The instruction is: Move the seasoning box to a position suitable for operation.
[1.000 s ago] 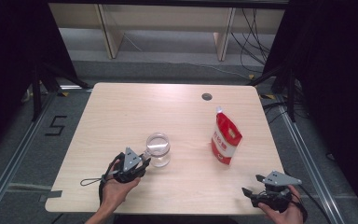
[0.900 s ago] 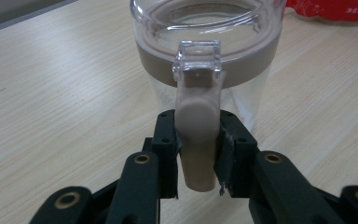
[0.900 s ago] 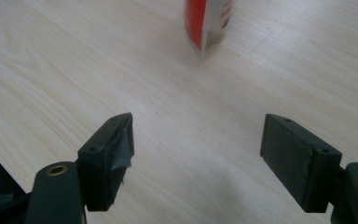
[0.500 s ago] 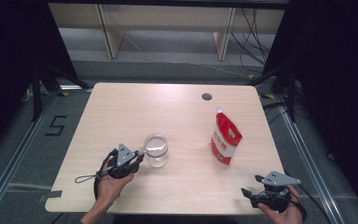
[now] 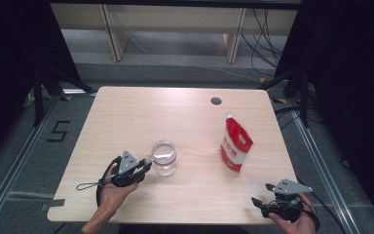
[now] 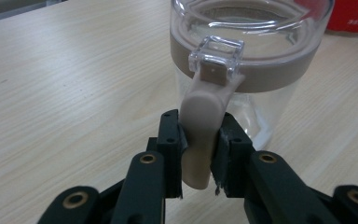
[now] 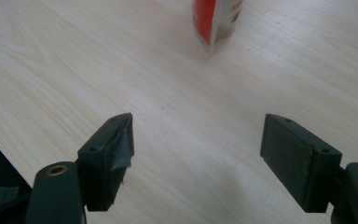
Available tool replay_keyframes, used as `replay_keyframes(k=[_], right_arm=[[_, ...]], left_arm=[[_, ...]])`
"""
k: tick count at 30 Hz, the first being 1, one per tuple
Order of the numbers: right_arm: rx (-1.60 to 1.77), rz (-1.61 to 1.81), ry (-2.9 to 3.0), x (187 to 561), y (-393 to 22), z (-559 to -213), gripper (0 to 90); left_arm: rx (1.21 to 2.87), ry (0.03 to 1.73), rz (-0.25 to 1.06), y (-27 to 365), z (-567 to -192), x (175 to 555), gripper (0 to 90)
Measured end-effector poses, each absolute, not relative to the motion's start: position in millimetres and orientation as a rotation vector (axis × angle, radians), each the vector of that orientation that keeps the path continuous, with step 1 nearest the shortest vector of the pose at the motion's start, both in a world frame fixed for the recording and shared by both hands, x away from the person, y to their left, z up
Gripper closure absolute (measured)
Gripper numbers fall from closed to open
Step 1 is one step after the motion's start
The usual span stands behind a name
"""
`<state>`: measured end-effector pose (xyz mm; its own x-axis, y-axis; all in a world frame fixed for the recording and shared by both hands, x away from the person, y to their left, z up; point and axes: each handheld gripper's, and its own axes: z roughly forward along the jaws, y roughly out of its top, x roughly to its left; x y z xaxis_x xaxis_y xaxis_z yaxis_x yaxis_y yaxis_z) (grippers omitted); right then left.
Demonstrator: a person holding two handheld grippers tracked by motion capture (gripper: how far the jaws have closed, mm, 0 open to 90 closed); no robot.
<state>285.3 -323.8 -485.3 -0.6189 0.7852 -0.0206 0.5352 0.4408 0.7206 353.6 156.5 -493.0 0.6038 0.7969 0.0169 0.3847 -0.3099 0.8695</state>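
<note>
Left gripper [image 6: 198, 149] shifted left since earlier, clamped on jar [image 5: 164, 158] handle [image 6: 200, 121]; right gripper [image 7: 198, 161] jaws spread, empty

Clear jar [image 5: 164, 158] with beige lid band, upright mid-table; beige latch tab [image 6: 201, 130] clamped between jaws.

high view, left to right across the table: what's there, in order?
Left gripper, shut on the beige handle of the clear glass jar → clear glass jar with beige band → small dark round hole in the tabletop → red and white stand-up pouch → right gripper, jaws open, at the near right edge.
</note>
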Motion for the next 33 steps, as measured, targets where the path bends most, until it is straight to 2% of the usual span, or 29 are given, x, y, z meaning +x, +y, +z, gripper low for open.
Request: replay_keyframes(k=[33], right_arm=[[1.124,0.982,2.368,285.4,-322.3,-486.2,26.6]], left_arm=[[1.941,0.737,0.406,117.7,-496.0,332.8,73.4]])
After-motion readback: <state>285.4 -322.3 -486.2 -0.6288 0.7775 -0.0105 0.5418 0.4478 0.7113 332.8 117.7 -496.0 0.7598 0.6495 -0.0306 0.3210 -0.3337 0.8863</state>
